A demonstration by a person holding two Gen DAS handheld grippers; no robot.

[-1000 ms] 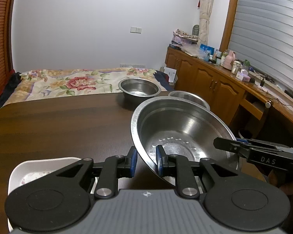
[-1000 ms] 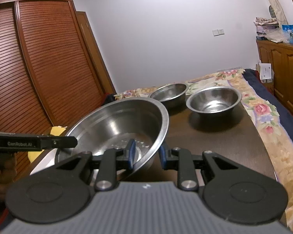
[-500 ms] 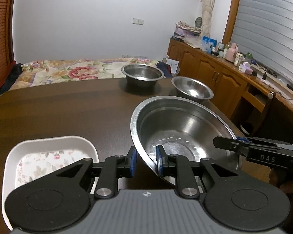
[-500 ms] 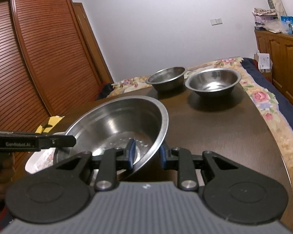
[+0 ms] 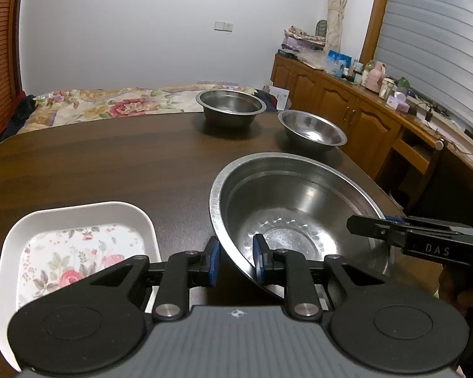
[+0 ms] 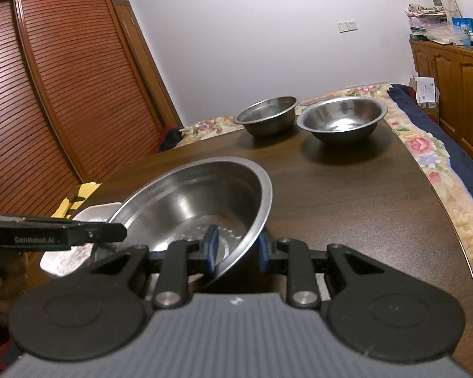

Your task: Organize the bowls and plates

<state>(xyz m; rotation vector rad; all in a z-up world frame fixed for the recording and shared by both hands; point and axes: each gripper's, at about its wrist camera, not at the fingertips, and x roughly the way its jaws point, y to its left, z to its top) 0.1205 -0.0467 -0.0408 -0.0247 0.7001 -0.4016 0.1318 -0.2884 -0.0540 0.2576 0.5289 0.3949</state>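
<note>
**Large bowl held by both grippers above the table; two smaller bowls waiting at the far end**

Left wrist view. The left gripper was closed on the near-left rim of the large steel bowl, one blue pad outside the wall and one inside. The bowl sat tilted over the dark wooden table; whether its base touched the surface could not be told. The right gripper reached in from the right edge and met the opposite rim. A white floral plate lay just beside the bowl on its left. At the far end stood a deep steel bowl and, near it to the right, a shallow steel bowl, apart from each other.

Right wrist view. The right gripper was clamped across the bowl's rim, the wall passing between the pads at a slant. The left gripper showed at the far side of the rim. The plate was mostly hidden behind the large bowl. The two smaller bowls stood near one another, by the table's far edge.

Risk assessment. Both holds were thin pinches on smooth, sloping metal. In my judgement, uneven movement of the two hands could twist the rim out of a pad, dropping the bowl onto the plate or table. The near rim also hung close to the plate; a careless lowering could strike it.
</note>
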